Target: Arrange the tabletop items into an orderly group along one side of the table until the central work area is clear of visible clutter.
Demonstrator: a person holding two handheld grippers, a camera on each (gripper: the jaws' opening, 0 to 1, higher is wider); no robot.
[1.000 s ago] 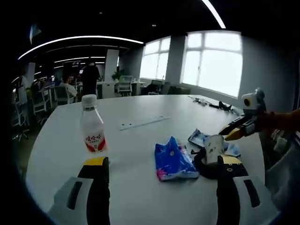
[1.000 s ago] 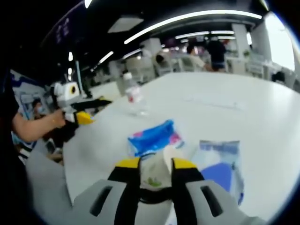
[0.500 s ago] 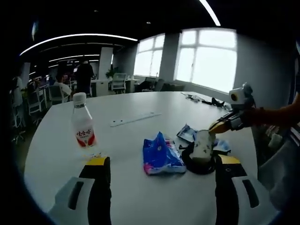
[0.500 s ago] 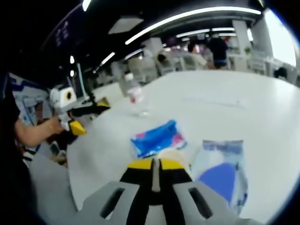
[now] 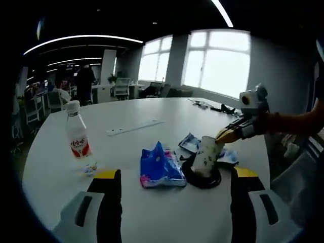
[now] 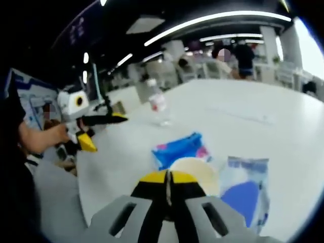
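Paper, pale and printed, made up the cup (image 5: 206, 155) that the right gripper (image 5: 226, 135) had pinched by its rim, tilted above a black ring (image 5: 201, 178), presumably to carry it toward one side of the white table (image 5: 152, 212). In the right gripper view the jaws were pressed together over the cup's rim (image 6: 195, 169). The left gripper (image 5: 169, 177) waited wide open, holding nothing, with the blue packet (image 5: 159, 167) just ahead between its jaws and the bottle (image 5: 76, 137) farther off to its left. A second earlier the right jaws were apart around the cup; since then they had closed.
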